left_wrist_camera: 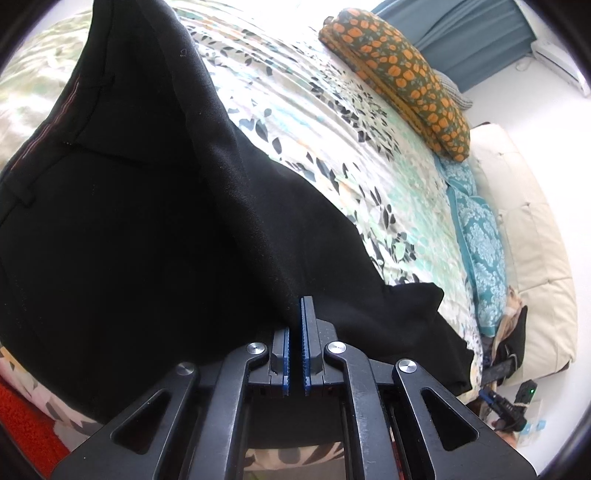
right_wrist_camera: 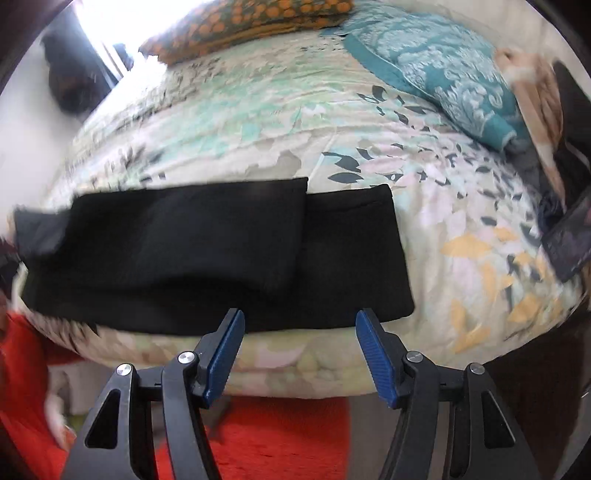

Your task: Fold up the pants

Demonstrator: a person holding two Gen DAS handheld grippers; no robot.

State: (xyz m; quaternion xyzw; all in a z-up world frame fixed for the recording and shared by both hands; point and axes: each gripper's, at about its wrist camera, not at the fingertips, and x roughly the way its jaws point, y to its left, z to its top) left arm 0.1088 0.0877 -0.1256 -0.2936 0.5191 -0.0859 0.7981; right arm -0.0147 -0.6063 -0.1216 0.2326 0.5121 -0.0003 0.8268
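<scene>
We are holding the left gripper [left_wrist_camera: 296, 334] pinched nearly together on a fold of the black pants [left_wrist_camera: 140, 229], with cloth draping up and away from the blue pads [left_wrist_camera: 305, 328]. We are keeping the right gripper [right_wrist_camera: 300, 325] spread wide with nothing in it, hanging just off the near edge of the bed, over the red rug [right_wrist_camera: 280, 435]. The pants [right_wrist_camera: 207, 254] are lying along the near side of the floral bedspread [right_wrist_camera: 258, 122], the two legs overlapping unevenly.

Risks, in our judgement: the left grip is catching only a thin fold, so the cloth may be slipping out under a pull; the near hem is sitting close to the mattress edge, so a tug may be dragging it towards the rug. The right view is blurring, so alignment is uncertain. Farther off, the teal pillow [right_wrist_camera: 436, 70] and orange-patterned pillow [right_wrist_camera: 243, 22] are lying well apart from the pants.
</scene>
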